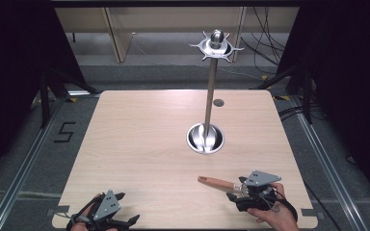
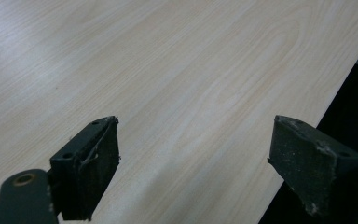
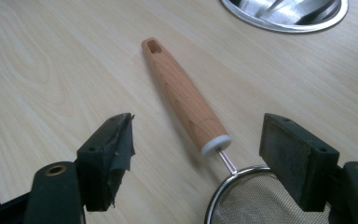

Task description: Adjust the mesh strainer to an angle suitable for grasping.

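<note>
The left gripper [image 1: 107, 217] rests at the near left corner of the table [image 1: 139, 134], jaws spread wide over bare wood with nothing between them.

Toward the middle stands a metal rack [image 1: 211, 86]: a round base, a thin upright pole, and a ring of hooks at the top.

Near the front right lies a strainer [image 3: 189, 100], its wooden handle pointing left and away from the right gripper [image 3: 198, 161], its mesh bowl down between that gripper's jaws. These jaws are also wide and grip nothing; the wire neck and the bowl's rim sit in the gap.

The strainer looks light and stiff in the handle, but the mesh would probably dent if squeezed, and the thin wire neck offers little to bite on. The handle, smooth and tapered, seems the safest place to take hold, best near its thicker end by the white collar, where it should slip least.
</note>
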Motion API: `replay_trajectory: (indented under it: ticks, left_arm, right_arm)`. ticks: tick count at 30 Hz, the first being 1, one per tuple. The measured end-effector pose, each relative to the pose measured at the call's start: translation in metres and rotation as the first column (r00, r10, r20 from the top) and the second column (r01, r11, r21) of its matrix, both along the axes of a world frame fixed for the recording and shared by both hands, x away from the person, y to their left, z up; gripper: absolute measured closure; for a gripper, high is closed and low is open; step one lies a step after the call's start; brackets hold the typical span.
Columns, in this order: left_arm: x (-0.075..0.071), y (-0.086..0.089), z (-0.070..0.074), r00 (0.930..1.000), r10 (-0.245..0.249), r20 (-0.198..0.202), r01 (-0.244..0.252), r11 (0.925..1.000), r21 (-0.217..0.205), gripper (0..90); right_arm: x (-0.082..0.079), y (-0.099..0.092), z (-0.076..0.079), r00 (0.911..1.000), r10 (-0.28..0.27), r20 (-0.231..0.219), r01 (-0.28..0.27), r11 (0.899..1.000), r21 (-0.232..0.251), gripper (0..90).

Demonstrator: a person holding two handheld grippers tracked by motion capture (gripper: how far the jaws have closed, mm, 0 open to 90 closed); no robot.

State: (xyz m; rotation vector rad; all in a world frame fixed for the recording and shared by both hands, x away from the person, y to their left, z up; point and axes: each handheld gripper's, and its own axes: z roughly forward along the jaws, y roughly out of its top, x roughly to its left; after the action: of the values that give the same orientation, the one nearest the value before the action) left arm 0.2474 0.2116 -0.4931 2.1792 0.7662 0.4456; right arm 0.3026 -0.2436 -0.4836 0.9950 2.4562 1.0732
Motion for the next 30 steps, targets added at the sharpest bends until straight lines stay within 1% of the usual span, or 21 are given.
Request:
replay_trajectory:
  ticks: [1, 2, 4, 7, 8, 9, 12, 14, 15, 17, 18, 19, 20, 21, 22, 24, 25, 26, 27, 29, 30]
  left_arm:
    - [0.0, 0.0, 0.0, 1.0, 0.0, -0.001, 0.0, 1.0, 0.001, 15.4]
    - [0.001, 0.001, 0.001, 0.9999, -0.009, 0.009, 0.009, 0.9998, 0.016, 15.4]
    - [0.001, 0.0, 0.0, 1.0, -0.008, 0.005, 0.008, 0.9998, 0.019, 15.4]
    - [0.001, 0.001, 0.0, 1.0, -0.006, 0.007, 0.006, 0.9997, 0.024, 15.5]
    - [0.001, 0.002, 0.001, 0.9999, -0.012, 0.008, 0.012, 0.9993, 0.036, 15.5]
    - [0.001, 0.001, 0.001, 1.0, -0.007, 0.006, 0.007, 0.9997, 0.023, 15.5]
    - [0.001, 0.001, 0.001, 0.9999, -0.007, 0.008, 0.007, 0.9997, 0.022, 15.4]
    - [0.001, 0.001, 0.001, 1.0, -0.007, 0.005, 0.007, 0.9997, 0.022, 15.4]
    - [0.001, 0.001, 0.0, 1.0, -0.001, 0.007, 0.001, 1.0, 0.006, 15.3]
    - [0.001, 0.0, 0.0, 0.9999, 0.002, 0.01, -0.002, 1.0, 0.006, 15.3]
    - [0.001, 0.001, 0.0, 0.9999, -0.005, 0.015, 0.005, 0.9999, 0.013, 15.3]
    - [0.001, 0.001, 0.0, 0.9999, -0.006, 0.015, 0.006, 0.9999, 0.015, 15.3]
    - [0.001, 0.001, 0.001, 0.9999, -0.008, 0.008, 0.008, 0.9996, 0.027, 15.3]
    - [0.001, 0.001, 0.001, 0.9999, -0.008, 0.008, 0.008, 0.9996, 0.027, 15.2]
    - [0.002, 0.001, 0.001, 0.9998, -0.013, 0.012, 0.012, 0.9992, 0.038, 15.2]
    - [0.001, 0.001, 0.001, 0.9999, -0.008, 0.012, 0.008, 0.9996, 0.028, 15.2]
    - [0.001, 0.001, 0.002, 0.9999, -0.011, 0.013, 0.01, 0.9994, 0.034, 15.2]
    - [0.001, 0.001, 0.002, 0.9999, -0.008, 0.015, 0.008, 0.9995, 0.03, 15.2]
    - [0.0, 0.001, 0.002, 0.9999, -0.007, 0.009, 0.007, 0.9998, 0.02, 15.2]
    - [0.0, 0.001, 0.002, 0.9999, -0.009, 0.013, 0.009, 0.9997, 0.023, 15.2]
    - [0.0, 0.0, 0.001, 0.9999, -0.007, 0.015, 0.006, 0.9997, 0.025, 15.2]
  right_arm:
    - [0.0, 0.0, 0.0, 1.0, 0.003, 0.006, -0.003, 1.0, -0.004, 27.2]
    - [0.001, 0.0, 0.0, 1.0, 0.006, 0.006, -0.006, 1.0, -0.007, 27.5]
    - [0.0, 0.0, 0.0, 0.9999, 0.012, 0.001, -0.012, 1.0, -0.018, 27.5]
    - [0.0, 0.0, 0.0, 0.9999, 0.011, -0.001, -0.011, 1.0, -0.017, 27.6]
    - [0.0, 0.0, 0.0, 1.0, 0.008, 0.003, -0.008, 1.0, -0.017, 27.5]
    - [0.0, 0.0, 0.0, 1.0, 0.006, 0.003, -0.006, 1.0, -0.016, 27.5]
    - [0.001, 0.001, 0.0, 1.0, 0.007, 0.004, -0.007, 1.0, -0.02, 27.7]
    - [0.002, 0.001, 0.0, 0.9997, 0.011, 0.022, -0.01, 1.0, -0.022, 28.8]
    - [0.004, 0.002, 0.002, 0.9997, 0.014, 0.019, -0.013, 0.999, -0.029, 28.7]
    - [0.006, 0.004, 0.003, 0.9991, 0.022, 0.037, -0.02, 0.999, -0.032, 29.1]
    - [0.006, 0.006, 0.004, 0.9997, 0.012, 0.021, -0.012, 1.0, -0.027, 29.1]
    - [0.007, 0.006, 0.004, 0.9993, 0.02, 0.032, -0.019, 0.999, -0.034, 29.1]
    - [0.008, 0.007, 0.005, 0.9995, 0.024, 0.02, -0.023, 0.999, -0.035, 29.2]
    - [0.008, 0.007, 0.005, 0.9995, 0.024, 0.02, -0.023, 0.999, -0.035, 29.2]
    - [0.011, 0.009, 0.005, 0.9994, 0.029, 0.016, -0.028, 0.999, -0.043, 29.2]
    - [0.014, 0.011, 0.005, 0.999, 0.041, 0.019, -0.039, 0.998, -0.058, 29.5]
    - [0.014, 0.013, 0.004, 0.9991, 0.041, 0.005, -0.041, 0.997, -0.059, 29.7]
    - [0.017, 0.014, 0.004, 0.9985, 0.053, 0.013, -0.052, 0.996, -0.069, 29.8]
    - [0.016, 0.016, 0.003, 0.9988, 0.05, -0.006, -0.05, 0.996, -0.07, 30.0]
    - [0.018, 0.019, 0.003, 0.9981, 0.061, -0.013, -0.061, 0.994, -0.085, 30.7]
    - [0.019, 0.021, 0.001, 0.9985, 0.053, -0.015, -0.054, 0.994, -0.091, 30.8]
